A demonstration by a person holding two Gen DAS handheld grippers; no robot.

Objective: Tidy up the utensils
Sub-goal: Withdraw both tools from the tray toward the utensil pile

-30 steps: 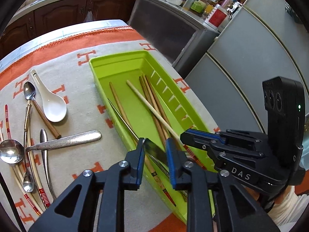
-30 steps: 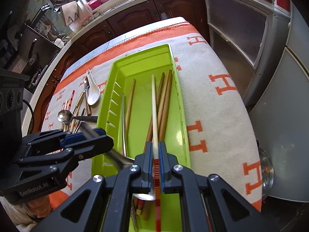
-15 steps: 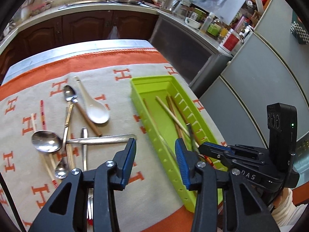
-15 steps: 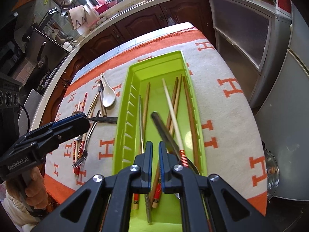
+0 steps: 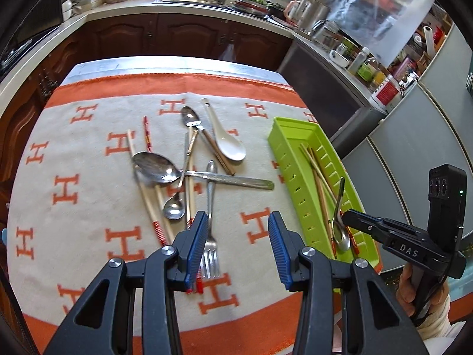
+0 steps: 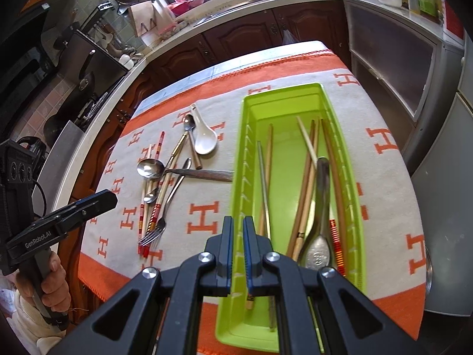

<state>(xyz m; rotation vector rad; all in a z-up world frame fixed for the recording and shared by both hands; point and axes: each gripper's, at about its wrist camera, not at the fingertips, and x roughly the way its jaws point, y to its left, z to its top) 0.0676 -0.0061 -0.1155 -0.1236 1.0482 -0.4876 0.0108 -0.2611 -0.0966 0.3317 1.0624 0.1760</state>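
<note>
My left gripper [image 5: 238, 227] is open and empty above the cloth, just over a fork [image 5: 210, 236]. Beyond it lies a loose pile: a large metal spoon [image 5: 153, 167], a small spoon [image 5: 174, 207], a white ceramic spoon [image 5: 230, 145] and several chopsticks [image 5: 147, 204]. The green tray [image 6: 295, 88] holds several chopsticks [image 6: 307, 183] and a metal spoon [image 6: 317, 236]. My right gripper [image 6: 238, 224] is shut with nothing in it, above the tray's near left wall. In that view the left gripper [image 6: 100, 201] hangs at the left, short of the pile.
An orange and beige cloth [image 5: 88, 207] with H marks covers the table. Dark wooden cabinets [image 5: 177, 35] and a crowded counter run behind the far edge. Grey cabinet fronts [image 5: 414, 148] stand close on the tray's right. A hand [image 6: 53, 281] grips each handle.
My left gripper let go of the metal spoon, which now lies in the tray, then opened and swung left over the pile. My right gripper lifted a little and stayed shut.
</note>
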